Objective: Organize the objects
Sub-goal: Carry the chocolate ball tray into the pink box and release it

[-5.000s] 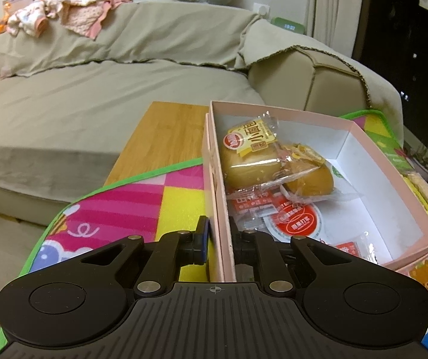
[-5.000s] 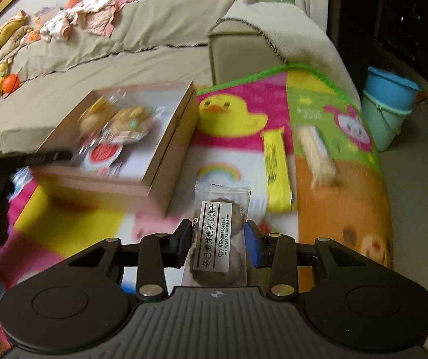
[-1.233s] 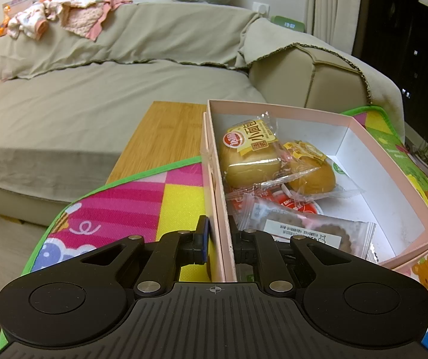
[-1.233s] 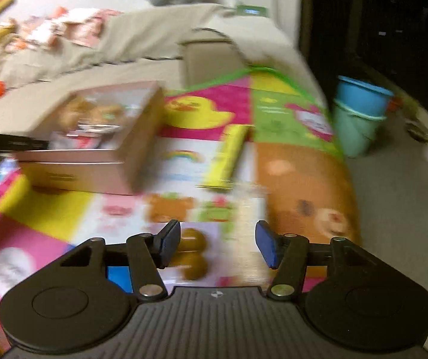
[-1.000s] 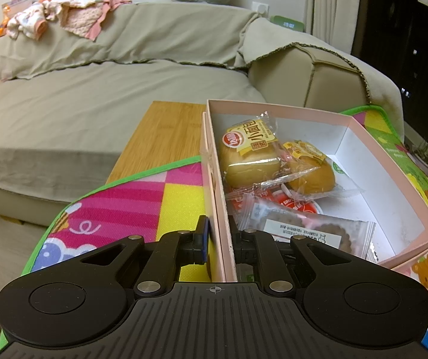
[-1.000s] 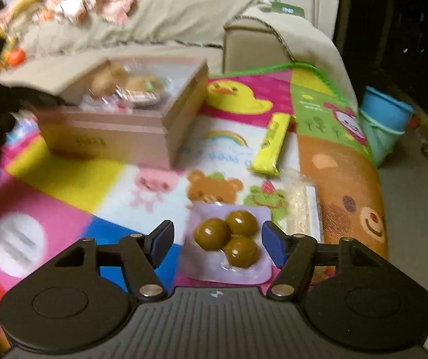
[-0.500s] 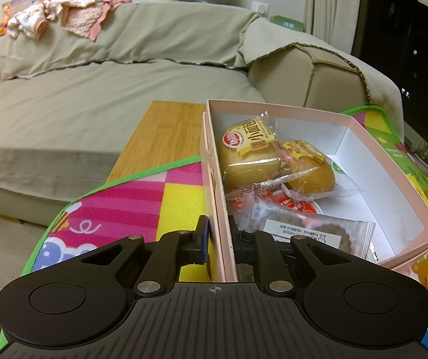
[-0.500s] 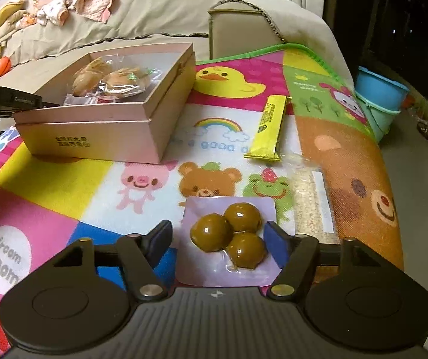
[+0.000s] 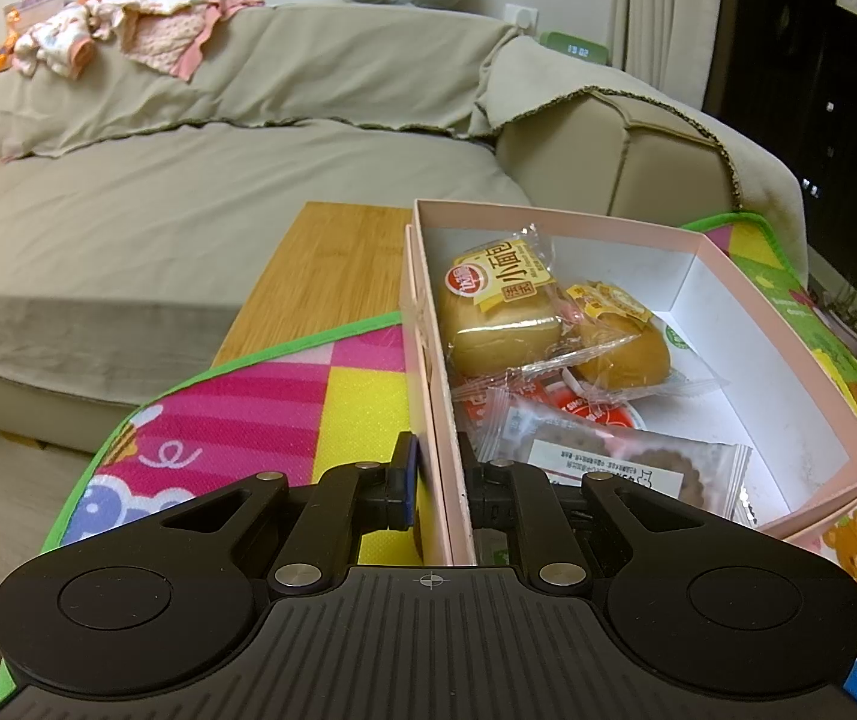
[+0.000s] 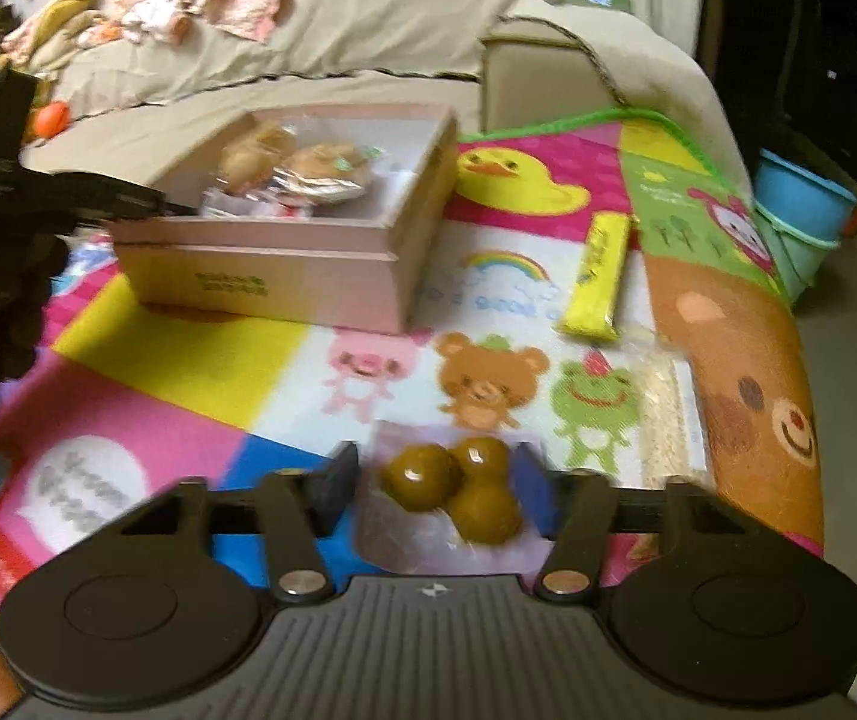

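The left gripper (image 9: pixel 437 483) is clamped on the near wall of the pink box (image 9: pixel 788 324), one finger outside and one inside, jaws nearly closed with only the cardboard between them. That grip looks meant to steady the box so it does not slide on the play mat (image 10: pixel 188 354) while things are dropped in. Inside lie two wrapped buns (image 9: pixel 503 312), a red-labelled packet (image 9: pixel 596 414) under them, and a clear-wrapped biscuit (image 9: pixel 614 462) nearest the gripper.

The right gripper (image 10: pixel 437 489) sits low over the mat with its jaws spread wide on either side of a clear pack of three brown balls (image 10: pixel 452 489). The view is blurred, and the fingers seem not to press the pack yet; I judge it is lined up for a pinch rather than held. The pack lies on the mat, well apart from the box.

Two more things wait on the mat: a yellow bar (image 10: pixel 599 276) beside the box, and a pale wrapped stick (image 10: pixel 665 414) near the right edge. They probably go in next.
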A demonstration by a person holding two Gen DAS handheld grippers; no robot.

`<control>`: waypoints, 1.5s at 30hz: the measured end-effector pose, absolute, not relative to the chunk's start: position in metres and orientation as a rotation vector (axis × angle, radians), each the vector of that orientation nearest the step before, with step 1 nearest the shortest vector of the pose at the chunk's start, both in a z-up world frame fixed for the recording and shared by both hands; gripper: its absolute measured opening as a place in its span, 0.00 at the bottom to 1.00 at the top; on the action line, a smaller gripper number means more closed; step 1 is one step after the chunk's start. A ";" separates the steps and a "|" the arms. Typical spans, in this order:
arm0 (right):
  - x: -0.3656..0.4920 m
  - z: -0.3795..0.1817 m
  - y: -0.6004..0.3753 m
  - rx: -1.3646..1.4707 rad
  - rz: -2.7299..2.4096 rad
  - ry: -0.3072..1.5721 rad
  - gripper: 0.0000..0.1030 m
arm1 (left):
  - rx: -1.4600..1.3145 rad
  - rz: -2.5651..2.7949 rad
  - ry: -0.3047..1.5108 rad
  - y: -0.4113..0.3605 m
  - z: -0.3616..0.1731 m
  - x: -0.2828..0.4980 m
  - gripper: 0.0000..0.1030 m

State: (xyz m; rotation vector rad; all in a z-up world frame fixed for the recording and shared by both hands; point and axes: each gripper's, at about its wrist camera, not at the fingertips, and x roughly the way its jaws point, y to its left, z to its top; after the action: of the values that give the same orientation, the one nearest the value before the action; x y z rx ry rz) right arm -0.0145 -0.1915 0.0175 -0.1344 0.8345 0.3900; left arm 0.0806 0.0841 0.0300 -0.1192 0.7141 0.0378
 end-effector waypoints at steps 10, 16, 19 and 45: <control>-0.021 0.041 -0.176 -0.223 0.448 0.799 0.50 | -0.126 0.031 0.714 0.085 0.031 0.082 0.14; -0.023 0.015 -0.183 -0.252 0.401 0.848 0.54 | -0.127 0.032 0.714 0.085 0.031 0.082 0.14; -0.017 0.010 -0.190 -0.225 0.367 0.855 0.56 | -0.126 0.032 0.714 0.085 0.031 0.082 0.14; -0.024 0.038 -0.176 -0.178 0.486 0.807 0.46 | -0.125 0.034 0.715 0.085 0.030 0.082 0.13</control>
State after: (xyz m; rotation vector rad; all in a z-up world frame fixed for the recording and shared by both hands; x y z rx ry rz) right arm -0.0239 -0.1756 0.0382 -0.1782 0.8072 0.4864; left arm 0.0824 0.0852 0.0303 -0.1251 0.7150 0.0343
